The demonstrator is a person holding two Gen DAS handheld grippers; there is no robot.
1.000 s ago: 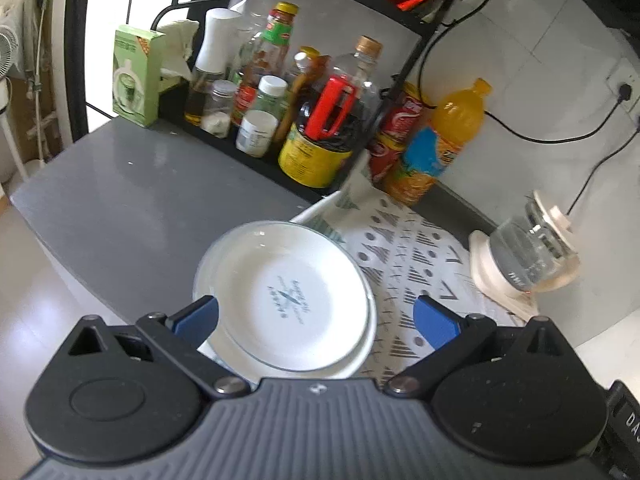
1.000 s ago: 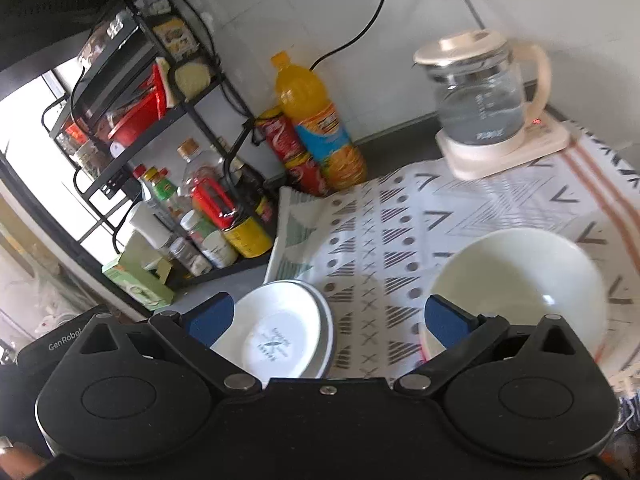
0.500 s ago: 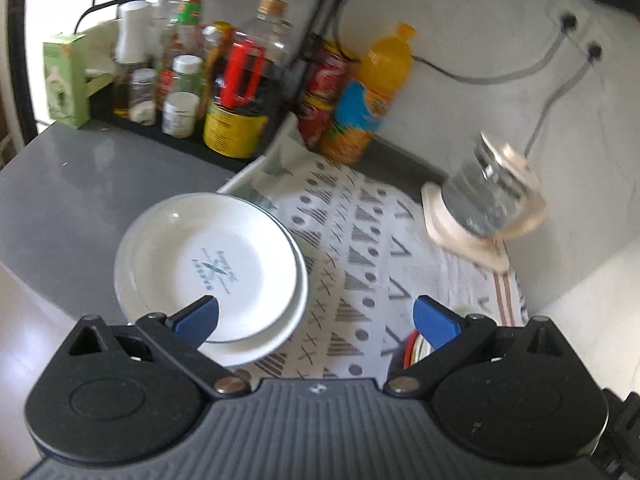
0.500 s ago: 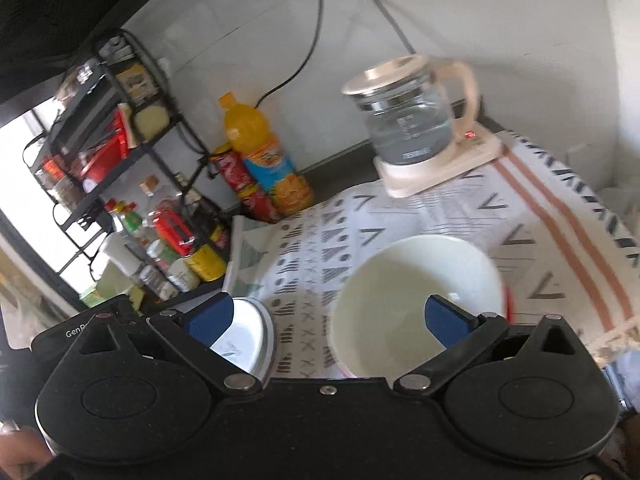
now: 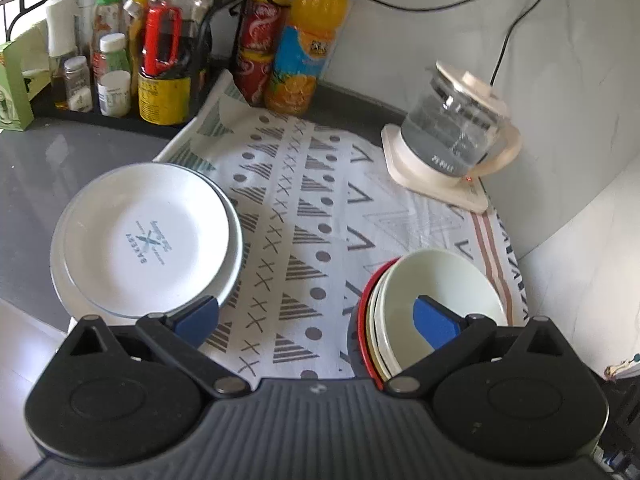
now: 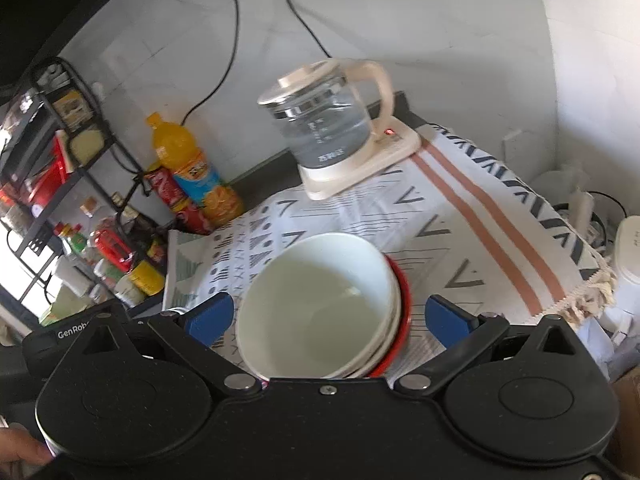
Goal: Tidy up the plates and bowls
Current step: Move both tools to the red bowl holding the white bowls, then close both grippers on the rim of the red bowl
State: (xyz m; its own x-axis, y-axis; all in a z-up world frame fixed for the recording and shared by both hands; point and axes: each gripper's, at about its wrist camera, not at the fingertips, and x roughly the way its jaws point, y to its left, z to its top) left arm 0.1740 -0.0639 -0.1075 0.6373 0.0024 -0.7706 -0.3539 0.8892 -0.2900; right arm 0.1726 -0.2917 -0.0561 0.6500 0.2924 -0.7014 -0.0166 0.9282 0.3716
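White dishes on a patterned cloth

White plates (image 5: 148,236) bear blue lettering; cream bowls (image 6: 320,304) nest in a red one (image 6: 402,304); the cloth (image 5: 304,208) shows grey triangles, crosses, dots and orange stripes.

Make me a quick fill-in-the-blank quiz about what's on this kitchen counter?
1. The top plate has ____ lettering at its centre.
2. The stacked bowls sit on a patterned ____.
3. The glass kettle stands on a ____ base.
4. The lowest bowl's rim is ____.

Answers: blue; cloth; cream; red
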